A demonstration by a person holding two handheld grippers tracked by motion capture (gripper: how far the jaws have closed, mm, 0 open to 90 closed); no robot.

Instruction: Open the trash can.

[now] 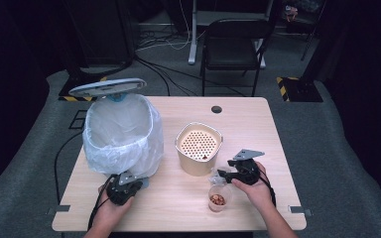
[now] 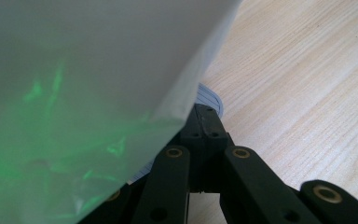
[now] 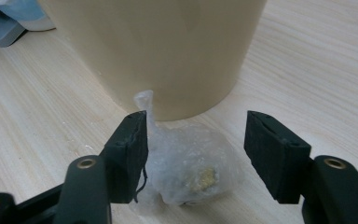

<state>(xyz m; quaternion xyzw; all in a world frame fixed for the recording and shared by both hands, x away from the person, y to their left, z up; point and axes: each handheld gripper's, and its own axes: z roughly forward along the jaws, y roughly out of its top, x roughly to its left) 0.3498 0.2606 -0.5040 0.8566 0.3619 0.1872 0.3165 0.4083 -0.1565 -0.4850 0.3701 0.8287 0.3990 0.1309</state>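
Observation:
A crumpled clear plastic wad [image 3: 191, 163] with a yellowish bit inside lies on the wooden table [image 3: 317, 60], right against the foot of a cream bucket [image 3: 168, 46]. My right gripper [image 3: 196, 140] is open around the wad: the left pad [image 3: 130, 144] brushes the plastic and the right pad stands apart from it. In the high view the right gripper [image 1: 222, 174] sits just right of the bucket [image 1: 198, 148], which holds a perforated insert. My left gripper [image 2: 205, 121] is shut, its tips at the base of the bag-lined bin [image 1: 121, 134].
The bin's lid [image 1: 107, 87] stands up. A small clear cup [image 1: 218, 199] with reddish bits stands near the table's front edge, beside my right hand. A black chair [image 1: 235, 44] stands beyond the far edge of the table [image 1: 258, 124].

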